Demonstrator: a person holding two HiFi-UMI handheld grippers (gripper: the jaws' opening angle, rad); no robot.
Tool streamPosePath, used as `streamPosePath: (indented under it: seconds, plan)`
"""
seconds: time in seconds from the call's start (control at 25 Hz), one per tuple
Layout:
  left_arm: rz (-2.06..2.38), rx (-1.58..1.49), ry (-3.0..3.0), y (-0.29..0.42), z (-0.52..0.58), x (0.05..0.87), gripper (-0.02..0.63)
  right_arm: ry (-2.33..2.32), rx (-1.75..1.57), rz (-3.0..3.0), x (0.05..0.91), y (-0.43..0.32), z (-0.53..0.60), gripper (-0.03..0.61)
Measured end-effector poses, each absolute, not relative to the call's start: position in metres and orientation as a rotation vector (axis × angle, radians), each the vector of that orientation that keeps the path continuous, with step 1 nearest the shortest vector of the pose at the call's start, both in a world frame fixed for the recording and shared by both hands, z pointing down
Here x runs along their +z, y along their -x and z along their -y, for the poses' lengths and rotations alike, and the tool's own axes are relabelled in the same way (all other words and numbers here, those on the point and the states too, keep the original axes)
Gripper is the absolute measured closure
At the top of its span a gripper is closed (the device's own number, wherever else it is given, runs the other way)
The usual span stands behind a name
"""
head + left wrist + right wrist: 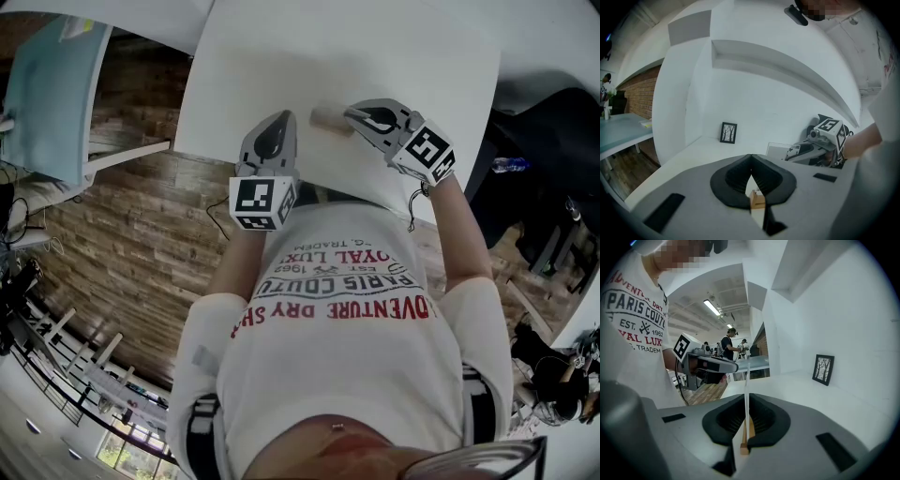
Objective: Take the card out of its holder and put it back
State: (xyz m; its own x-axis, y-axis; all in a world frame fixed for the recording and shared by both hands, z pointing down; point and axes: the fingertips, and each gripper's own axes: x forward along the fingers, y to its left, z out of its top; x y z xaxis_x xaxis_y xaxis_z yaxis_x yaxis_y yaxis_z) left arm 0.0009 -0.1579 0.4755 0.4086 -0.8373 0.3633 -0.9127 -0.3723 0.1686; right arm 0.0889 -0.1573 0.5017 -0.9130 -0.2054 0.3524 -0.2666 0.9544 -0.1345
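Pinching the card (780,151) by one upright edge, the right gripper (353,115) has its jaws pressed on the thin white sheet. Its tips are just right of the holder (328,117), a short tan wooden block on the white table (281,56). The card stands upright, but its lower edge is hidden, so it may or may not sit in the holder's slot.

Just left of the holder, the left gripper (279,120) has its jaws pressed together at the tips, with only a tan sliver showing low in their gap.

The card looks light, stiff and slick, and would likely bow or slip if squeezed at a corner, so a hold on one edge above the holder suits it. The holder looks light enough to tip and wants steadying at its end.

Count: one card, one holder, two grippers and one small framed picture (728,132) beyond the holder.
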Motion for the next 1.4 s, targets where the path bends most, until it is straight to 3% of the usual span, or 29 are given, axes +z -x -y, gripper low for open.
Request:
streamPosePath:
  seconds: [1.4]
  plan:
    - [1.466, 0.341, -2.315, 0.007, 0.163, 0.492, 0.589, -0.313, 0.319, 2.659, 0.557, -0.086, 0.150, 0.543]
